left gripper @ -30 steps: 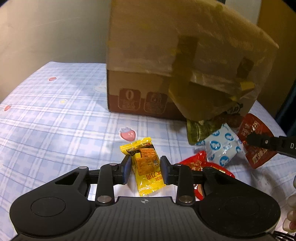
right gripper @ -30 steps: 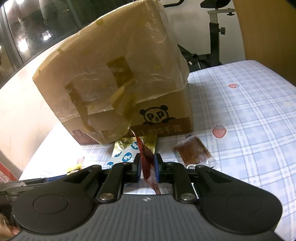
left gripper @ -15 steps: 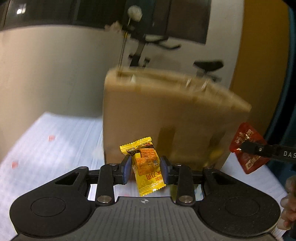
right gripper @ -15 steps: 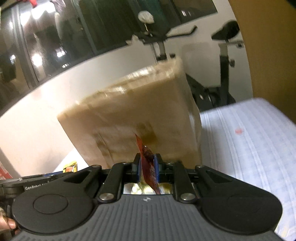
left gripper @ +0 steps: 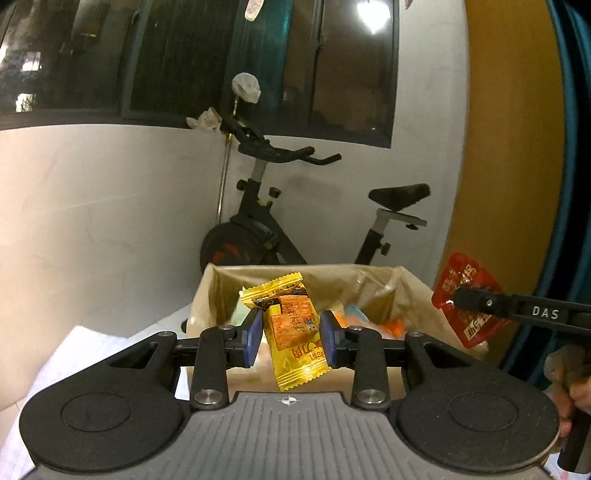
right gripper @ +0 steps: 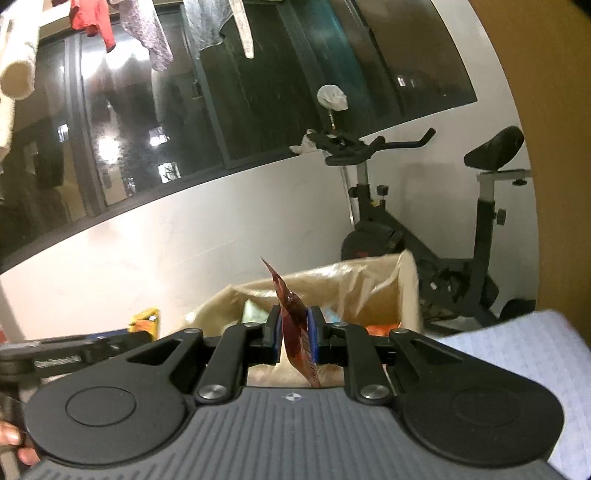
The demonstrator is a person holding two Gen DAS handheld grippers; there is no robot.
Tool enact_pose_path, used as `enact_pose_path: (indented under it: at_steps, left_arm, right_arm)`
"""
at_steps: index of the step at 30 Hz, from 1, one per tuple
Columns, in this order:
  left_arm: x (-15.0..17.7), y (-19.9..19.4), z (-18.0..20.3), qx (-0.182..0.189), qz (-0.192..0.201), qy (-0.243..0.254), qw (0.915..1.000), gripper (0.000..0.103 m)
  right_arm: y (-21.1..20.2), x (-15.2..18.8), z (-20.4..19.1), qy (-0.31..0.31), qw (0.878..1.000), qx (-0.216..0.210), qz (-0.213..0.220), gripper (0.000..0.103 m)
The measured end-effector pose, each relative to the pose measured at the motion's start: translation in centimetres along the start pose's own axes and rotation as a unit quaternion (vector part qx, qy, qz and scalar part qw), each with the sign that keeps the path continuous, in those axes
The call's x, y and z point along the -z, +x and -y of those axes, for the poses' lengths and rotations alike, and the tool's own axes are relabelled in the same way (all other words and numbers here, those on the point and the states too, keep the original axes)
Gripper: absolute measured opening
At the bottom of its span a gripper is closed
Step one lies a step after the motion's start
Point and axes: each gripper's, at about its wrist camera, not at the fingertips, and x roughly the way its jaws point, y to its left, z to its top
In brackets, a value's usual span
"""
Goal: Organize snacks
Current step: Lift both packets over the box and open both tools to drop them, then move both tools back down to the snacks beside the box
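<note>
The left gripper pinches a glossy yellow packet, and the right gripper clamps a flat red packet edge-on; both hang above the plastic-lined cardboard box, open-topped.

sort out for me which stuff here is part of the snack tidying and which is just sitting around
Part of the job:
- yellow snack packet in the left gripper
- red snack packet in the right gripper
- lined cardboard box, snacks already inside

Just around:
- exercise bike
- hanging laundry
- checked tablecloth
</note>
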Motion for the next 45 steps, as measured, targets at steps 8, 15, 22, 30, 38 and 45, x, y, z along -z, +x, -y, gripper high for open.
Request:
enact_pose_path:
  at_steps: [8, 15, 22, 30, 38, 45]
  left_arm:
    - [0.0, 5.6, -0.5, -0.011, -0.036, -0.006, 0.9993, 0.035]
    - [0.4, 8.0, -0.7, -0.021, -0.059, 0.005, 0.998, 0.036]
    - [0.7, 8.2, -1.3, -0.015, -0.063, -0.001, 0.9979, 0.059]
    - [0.4, 6.5, -1.2, -0.02, -0.051, 0.012, 0.9984, 0.07]
    - [0.5, 3.2, -2.1, -0.029, -0.039, -0.004, 0.9988, 0.08]
    - [1.7, 0.0, -2.6, -0.043, -0.029, -0.002, 0.9987, 0.091]
  right_arm:
    - [6.1, -0.9, 2.1, -0.018, 0.997, 0.062, -0.031, 0.015]
    - [7.8, 0.3, 2.1, -0.064, 0.992, 0.086, -0.06, 0.015]
    - [8.1, 0.7, 1.8, -0.071, 0.991, 0.088, -0.071, 0.021]
    - [6.2, 0.8, 1.0, -0.069, 0.993, 0.083, -0.056, 0.049]
    - [3.2, 1.5, -0.5, -0.088, 0.993, 0.067, -0.042, 0.08]
    - [0.8, 2.4, -1.5, -0.09, 0.994, 0.063, -0.027, 0.1]
